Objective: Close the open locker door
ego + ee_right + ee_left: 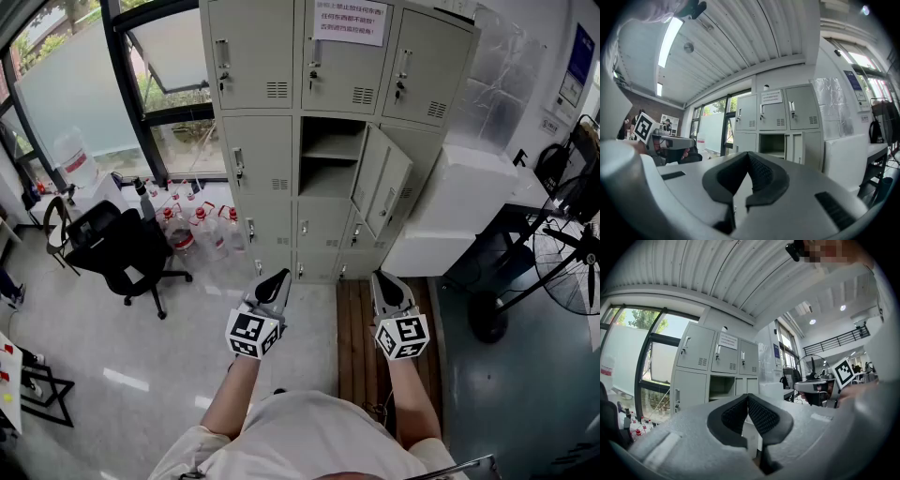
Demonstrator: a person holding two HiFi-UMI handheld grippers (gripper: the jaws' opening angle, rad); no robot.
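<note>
A beige locker bank (pixel 281 141) stands against the far wall. Its middle compartment (pixel 328 155) is open, showing a shelf inside, and its door (pixel 380 178) hangs out to the right. Both grippers are held low, well short of the lockers. My left gripper (pixel 278 278) is shut and holds nothing. My right gripper (pixel 382 279) is shut and holds nothing as well. The left gripper view shows the open compartment (pixel 723 386) above its closed jaw tips (pixel 747 395). From the right gripper view the open compartment (pixel 772 144) and its door (pixel 802 147) lie beyond the closed tips (pixel 749 153).
A black office chair (pixel 122 248) stands at the left, with several water bottles (pixel 202 225) by the lockers' foot. A white box-shaped unit (pixel 450 211) sits right of the lockers, a fan (pixel 567 253) further right. A wooden slatted mat (pixel 361 328) lies under the right gripper.
</note>
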